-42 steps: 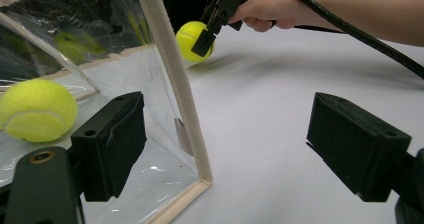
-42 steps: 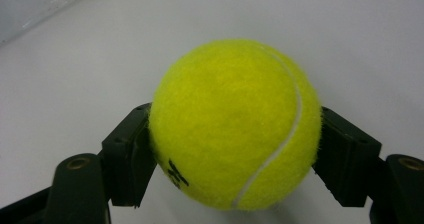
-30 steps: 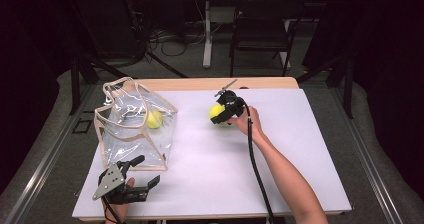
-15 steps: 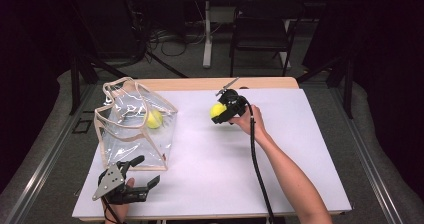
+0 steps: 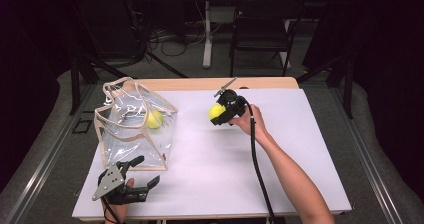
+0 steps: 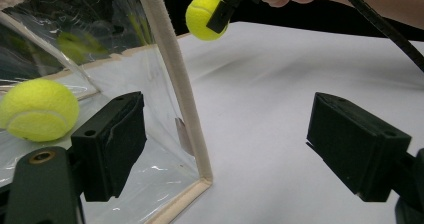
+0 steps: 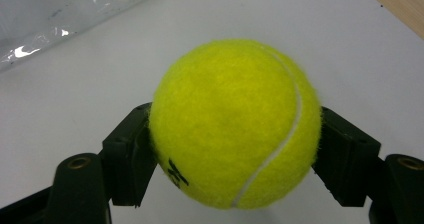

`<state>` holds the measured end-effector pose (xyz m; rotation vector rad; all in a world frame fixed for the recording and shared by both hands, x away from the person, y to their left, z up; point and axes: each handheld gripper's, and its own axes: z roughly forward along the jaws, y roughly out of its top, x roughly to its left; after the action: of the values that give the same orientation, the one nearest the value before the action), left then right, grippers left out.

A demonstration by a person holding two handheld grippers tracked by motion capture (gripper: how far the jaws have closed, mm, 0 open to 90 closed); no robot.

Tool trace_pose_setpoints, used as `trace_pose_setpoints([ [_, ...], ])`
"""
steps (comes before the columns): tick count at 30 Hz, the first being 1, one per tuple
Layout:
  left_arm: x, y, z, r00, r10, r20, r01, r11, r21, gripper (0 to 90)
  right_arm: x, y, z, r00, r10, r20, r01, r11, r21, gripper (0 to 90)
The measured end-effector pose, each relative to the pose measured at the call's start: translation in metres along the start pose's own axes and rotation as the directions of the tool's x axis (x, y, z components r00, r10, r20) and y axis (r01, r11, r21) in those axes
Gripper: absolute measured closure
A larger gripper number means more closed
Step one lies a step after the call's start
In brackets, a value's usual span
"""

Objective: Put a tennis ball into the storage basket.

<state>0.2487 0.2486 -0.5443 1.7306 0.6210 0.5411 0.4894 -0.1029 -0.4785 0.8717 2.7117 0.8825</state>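
A person's right claw [image 5: 219, 115] grips a yellow tennis ball [image 5: 216, 112] above the white tabletop [image 5: 280, 149], slightly past its centre toward 12 o'clock in the high view; the right gripper view shows both black jaws pressed against the ball's sides, the ball [image 7: 235, 121] bulging well above them and clear of the white surface below. The right hand [image 5: 246, 119] wraps the tool from the 3 o'clock side, its black cable [image 5: 257, 169] trailing back along the forearm toward 6 o'clock. At about 9 o'clock from the held ball stands a clear plastic bag [image 5: 135, 126] with cream edging, its mouth open upward, and a second ball [image 5: 154, 119] lies inside it against the wall nearest the right claw. The left claw [image 5: 136, 179] rests low at the tabletop's 7 o'clock corner, just at 6 o'clock of the bag, jaws spread wide and holding nothing; in the left gripper view the bag's cream edge [image 6: 175, 84] rises between those jaws, the second ball [image 6: 37, 109] sits behind the plastic at 9 o'clock, and the gripped ball [image 6: 205, 16] hangs at 12 o'clock.
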Motion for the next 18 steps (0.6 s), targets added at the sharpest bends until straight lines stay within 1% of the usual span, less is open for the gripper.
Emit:
trace_pose_setpoints([
  [2, -0.0001, 0.0001, -0.0002, 1.0000, 0.001, 0.000, -0.001, 1.0000, -0.001, 15.6, 0.0015, 0.0008, -0.0011, 1.0000, -0.004, -0.002, 0.004, 1.000, 0.011, 26.3],
  [3, 0.0000, 0.0000, -0.0002, 1.0000, 0.000, -0.001, 0.000, 1.0000, -0.001, 15.6, 0.0018, 0.0011, -0.0012, 0.9999, -0.011, -0.002, 0.011, 1.000, 0.007, 26.3],
  [10, -0.0001, -0.0001, -0.0005, 1.0000, 0.002, 0.000, -0.002, 1.0000, 0.000, 15.6, 0.0065, 0.0029, -0.0029, 0.9998, -0.020, -0.007, 0.020, 1.000, 0.014, 26.3],
  [12, -0.0001, -0.0001, -0.0006, 1.0000, 0.003, 0.000, -0.003, 1.0000, 0.000, 15.6, 0.0071, 0.0036, -0.0033, 0.9995, -0.030, -0.009, 0.031, 0.999, 0.014, 26.3],
  [13, 0.0000, 0.0000, -0.0007, 1.0000, 0.004, -0.001, -0.004, 1.0000, 0.000, 15.6, 0.0081, 0.0038, -0.0038, 0.9997, -0.026, -0.006, 0.026, 1.000, 0.017, 26.3],
  [18, 0.0001, 0.0000, -0.0009, 1.0000, 0.005, -0.001, -0.005, 1.0000, -0.001, 15.6, 0.0101, 0.0057, -0.0059, 0.9994, -0.035, -0.006, 0.035, 0.999, 0.020, 26.3],
])
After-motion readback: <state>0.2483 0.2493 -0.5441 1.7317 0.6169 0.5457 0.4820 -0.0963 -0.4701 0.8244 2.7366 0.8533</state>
